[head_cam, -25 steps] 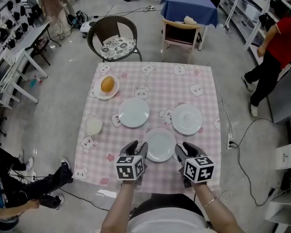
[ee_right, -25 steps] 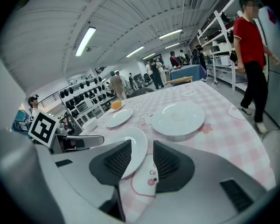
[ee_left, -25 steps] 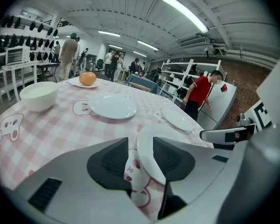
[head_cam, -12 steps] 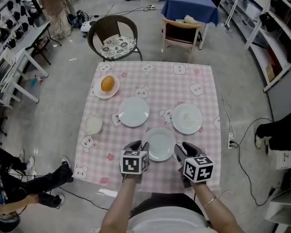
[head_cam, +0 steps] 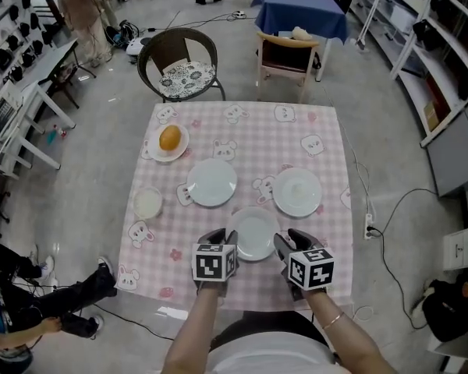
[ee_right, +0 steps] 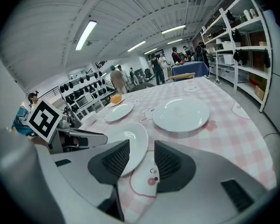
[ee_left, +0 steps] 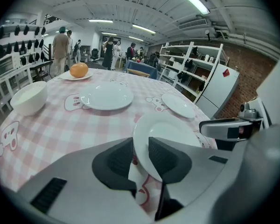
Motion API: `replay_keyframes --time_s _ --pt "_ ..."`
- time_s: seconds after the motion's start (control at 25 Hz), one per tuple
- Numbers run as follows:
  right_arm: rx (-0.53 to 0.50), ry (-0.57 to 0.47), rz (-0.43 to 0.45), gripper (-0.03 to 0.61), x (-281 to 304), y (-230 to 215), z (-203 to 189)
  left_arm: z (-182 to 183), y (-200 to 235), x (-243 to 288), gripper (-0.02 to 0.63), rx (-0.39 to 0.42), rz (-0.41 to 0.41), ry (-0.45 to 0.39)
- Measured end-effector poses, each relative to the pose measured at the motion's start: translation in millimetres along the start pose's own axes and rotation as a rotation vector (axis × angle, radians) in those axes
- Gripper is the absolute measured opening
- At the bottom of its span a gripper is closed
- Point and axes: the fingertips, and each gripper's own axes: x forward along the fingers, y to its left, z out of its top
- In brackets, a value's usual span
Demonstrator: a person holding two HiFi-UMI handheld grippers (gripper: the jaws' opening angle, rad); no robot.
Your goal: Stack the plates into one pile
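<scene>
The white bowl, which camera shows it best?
The left gripper view: the bowl sits close and side-on, so its wall and rim are clear. The head view shows the bowl only from above, as a small round disc. The right gripper view catches just a small white shape far off.

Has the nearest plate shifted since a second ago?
No. The nearest plate keeps its place just below the bunny print on the tablecloth.
</scene>
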Motion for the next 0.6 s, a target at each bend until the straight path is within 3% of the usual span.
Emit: replay_keyframes --time_s 0.6 --pt "-0.058 0.11 -0.014 0.174 29 1 -8 1 0 0 0.123 -0.004 -0.005 0.002"
